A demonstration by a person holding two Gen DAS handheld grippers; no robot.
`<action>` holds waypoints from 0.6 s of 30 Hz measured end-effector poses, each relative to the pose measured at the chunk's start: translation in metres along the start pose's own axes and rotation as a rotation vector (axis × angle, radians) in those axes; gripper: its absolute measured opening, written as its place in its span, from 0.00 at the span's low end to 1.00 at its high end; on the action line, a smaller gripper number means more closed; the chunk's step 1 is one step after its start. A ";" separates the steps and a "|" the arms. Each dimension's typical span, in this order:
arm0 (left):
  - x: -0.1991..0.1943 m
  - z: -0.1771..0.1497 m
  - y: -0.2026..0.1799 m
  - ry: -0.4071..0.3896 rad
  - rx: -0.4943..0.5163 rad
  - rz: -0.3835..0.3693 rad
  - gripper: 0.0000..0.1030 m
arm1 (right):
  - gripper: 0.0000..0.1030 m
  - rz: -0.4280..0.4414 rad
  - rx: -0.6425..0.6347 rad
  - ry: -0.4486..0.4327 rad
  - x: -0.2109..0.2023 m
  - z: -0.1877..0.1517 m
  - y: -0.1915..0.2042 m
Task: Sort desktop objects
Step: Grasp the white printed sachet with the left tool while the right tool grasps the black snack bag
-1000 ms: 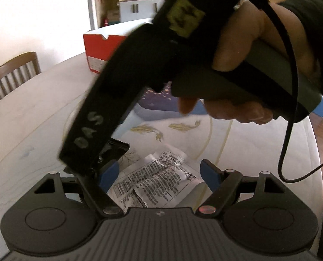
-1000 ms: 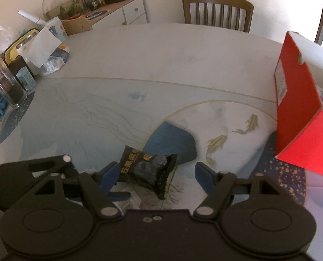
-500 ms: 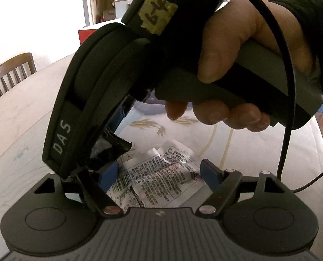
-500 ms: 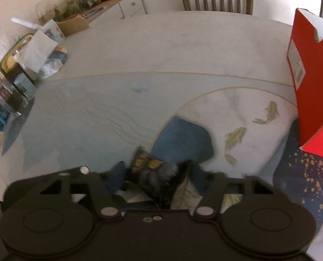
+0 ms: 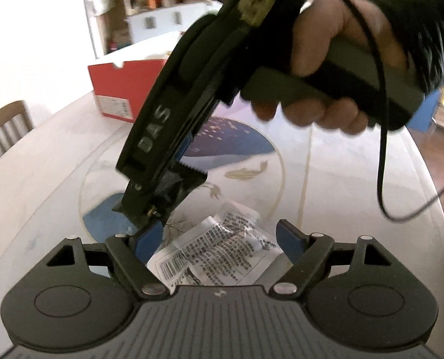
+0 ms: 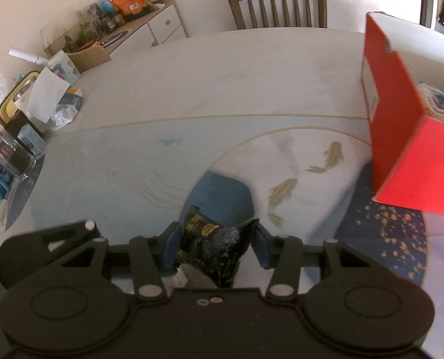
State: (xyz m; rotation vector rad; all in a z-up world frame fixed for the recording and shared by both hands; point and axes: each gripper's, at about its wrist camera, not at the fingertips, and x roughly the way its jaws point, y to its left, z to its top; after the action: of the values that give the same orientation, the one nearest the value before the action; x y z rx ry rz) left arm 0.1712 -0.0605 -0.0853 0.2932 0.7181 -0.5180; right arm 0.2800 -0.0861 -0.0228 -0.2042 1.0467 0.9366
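My right gripper (image 6: 216,243) is shut on a small black snack packet (image 6: 214,246) and holds it just above the table. In the left wrist view the same gripper (image 5: 150,209) hangs over the table with the black packet (image 5: 177,191) in its jaws. My left gripper (image 5: 220,237) is open, its blue pads either side of a clear packet with black print (image 5: 219,254) that lies flat on the table. An open red box (image 6: 401,137) stands at the right; it also shows far off in the left wrist view (image 5: 126,86).
The round table (image 6: 222,89) has a painted blue and fish pattern. Jars, a tin and paper clutter (image 6: 27,113) crowd its left edge. A wooden chair (image 6: 277,6) stands at the far side, a cabinet (image 6: 126,27) with snacks behind.
My right gripper has closed on the black packet and lifted it off the table. The left gripper has stayed open over the clear packet.
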 end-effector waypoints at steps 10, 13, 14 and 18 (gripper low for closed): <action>0.007 -0.004 0.000 0.037 0.142 -0.120 0.81 | 0.34 -0.025 0.037 0.022 -0.015 -0.013 -0.021; 0.009 -0.009 -0.003 0.032 0.132 -0.112 0.80 | 0.42 -0.018 0.037 0.009 -0.016 -0.012 -0.021; 0.009 -0.011 -0.005 0.033 0.132 -0.106 0.80 | 0.45 -0.014 0.036 0.011 -0.016 -0.012 -0.021; 0.012 -0.013 -0.005 0.039 0.117 -0.085 0.80 | 0.66 -0.021 0.034 0.025 -0.010 -0.014 -0.019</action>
State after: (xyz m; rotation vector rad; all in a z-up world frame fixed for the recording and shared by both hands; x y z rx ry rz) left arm 0.1690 -0.0635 -0.1031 0.3837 0.7416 -0.6374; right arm 0.2837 -0.1115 -0.0268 -0.1986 1.0807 0.8988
